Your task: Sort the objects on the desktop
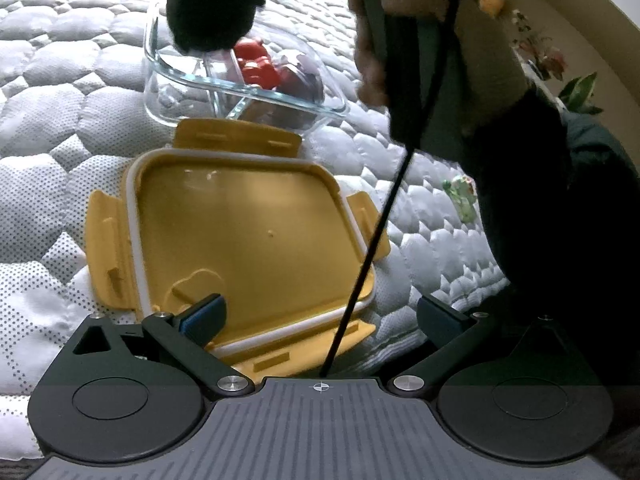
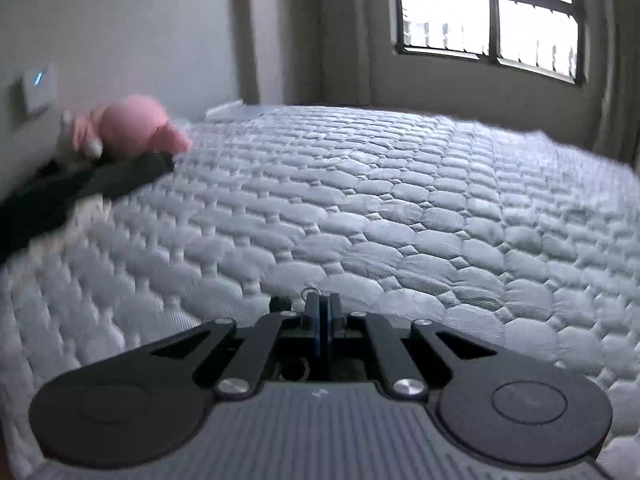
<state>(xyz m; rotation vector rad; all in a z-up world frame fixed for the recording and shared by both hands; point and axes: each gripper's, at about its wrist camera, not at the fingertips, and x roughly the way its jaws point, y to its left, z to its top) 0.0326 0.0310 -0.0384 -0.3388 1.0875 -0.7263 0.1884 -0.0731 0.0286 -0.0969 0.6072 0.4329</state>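
In the left wrist view a yellow container lid [image 1: 248,236] lies flat on the quilted mattress [image 1: 52,112]. Behind it stands a clear glass container [image 1: 200,92] with red toys [image 1: 258,66] and a dark purple item [image 1: 306,80] inside. A black fluffy toy [image 1: 212,8] hangs above the container; what holds it is hidden at the top edge. My left gripper [image 1: 320,312] is open and empty over the lid's near edge. In the right wrist view my right gripper [image 2: 323,308] is shut, with a small metal ring [image 2: 310,292] showing at its tips.
The other hand-held gripper and the person's hand [image 1: 400,20] fill the upper right of the left wrist view, with a black cable [image 1: 372,248] running down. A small green toy [image 1: 462,196] lies on the mattress. A pink plush [image 2: 132,128] and dark cloth [image 2: 80,188] lie far left.
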